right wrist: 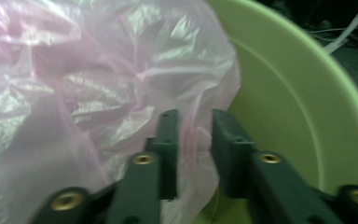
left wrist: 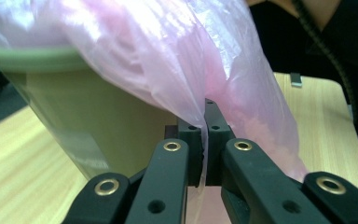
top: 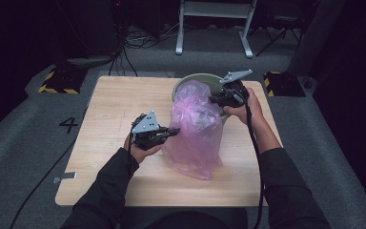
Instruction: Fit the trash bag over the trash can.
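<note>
A translucent pink plastic bag [top: 193, 133] hangs over the front rim of a light green bin [top: 209, 78] and reaches down to the wooden table [top: 114, 105]. My left gripper [top: 175, 130] is at the bag's left side. In the left gripper view my left gripper [left wrist: 205, 126] is shut on a fold of the bag [left wrist: 168, 56], with the bin's wall [left wrist: 74, 116] behind. My right gripper [top: 213, 99] is at the bin's rim by the bag's top. In the right gripper view my right gripper [right wrist: 195, 135] stands open, bag film [right wrist: 74, 93] lies between the jaws, and the bin's inside [right wrist: 284, 93] is to the right.
The bin stands at the table's far middle-right edge. A small grey tab [top: 64, 178] sticks out at the table's near left edge. On the floor are yellow-black striped blocks [top: 59, 81] and white frame legs [top: 245, 33] behind the table.
</note>
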Tool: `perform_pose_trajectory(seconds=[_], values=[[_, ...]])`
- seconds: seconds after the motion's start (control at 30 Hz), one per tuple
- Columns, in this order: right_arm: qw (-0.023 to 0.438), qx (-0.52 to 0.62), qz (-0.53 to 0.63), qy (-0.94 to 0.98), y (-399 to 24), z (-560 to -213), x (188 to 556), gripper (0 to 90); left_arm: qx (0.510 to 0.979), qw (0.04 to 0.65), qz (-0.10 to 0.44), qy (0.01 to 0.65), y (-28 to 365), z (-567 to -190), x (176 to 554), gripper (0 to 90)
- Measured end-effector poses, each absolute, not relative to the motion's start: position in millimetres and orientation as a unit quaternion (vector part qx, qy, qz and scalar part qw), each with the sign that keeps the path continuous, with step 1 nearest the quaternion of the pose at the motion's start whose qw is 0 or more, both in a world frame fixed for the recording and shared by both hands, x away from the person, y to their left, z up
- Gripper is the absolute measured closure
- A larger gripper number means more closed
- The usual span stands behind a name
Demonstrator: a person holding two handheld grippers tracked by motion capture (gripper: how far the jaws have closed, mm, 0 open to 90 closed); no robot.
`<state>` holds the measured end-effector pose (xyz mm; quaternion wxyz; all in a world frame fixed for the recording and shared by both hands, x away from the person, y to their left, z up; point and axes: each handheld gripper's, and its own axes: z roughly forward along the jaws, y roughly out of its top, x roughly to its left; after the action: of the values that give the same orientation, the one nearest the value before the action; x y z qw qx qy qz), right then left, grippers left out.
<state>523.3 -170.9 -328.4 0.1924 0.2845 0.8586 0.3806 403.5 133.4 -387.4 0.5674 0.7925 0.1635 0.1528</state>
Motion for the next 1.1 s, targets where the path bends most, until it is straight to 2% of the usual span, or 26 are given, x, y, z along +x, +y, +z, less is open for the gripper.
perform_pose_trajectory(seconds=[0.1,0.23,0.4,0.6,0.93,1.03,1.1], values=[[0.206,0.293,0.388,0.849,-174,-324,521,52.9,0.785,0.577,0.156,0.164,135,-378,401,89.4],[0.219,0.299,0.413,0.832,-181,-315,515,42.4,0.781,0.578,0.163,0.172,136,-368,401,89.4],[0.222,0.286,0.437,0.824,-187,-304,502,41.1,0.783,0.571,0.169,0.180,134,-357,406,89.4],[0.201,0.243,0.477,0.821,-188,-294,481,36.7,0.790,0.558,0.175,0.185,127,-348,411,89.3],[0.156,0.159,0.511,0.830,-185,-298,452,24.6,0.796,0.543,0.176,0.198,119,-344,419,88.9],[0.139,0.149,0.509,0.837,-180,-302,451,24.7,0.797,0.542,0.177,0.199,117,-342,421,88.8],[0.145,0.146,0.499,0.842,-177,-306,451,29.2,0.798,0.541,0.178,0.198,115,-341,422,88.8]])
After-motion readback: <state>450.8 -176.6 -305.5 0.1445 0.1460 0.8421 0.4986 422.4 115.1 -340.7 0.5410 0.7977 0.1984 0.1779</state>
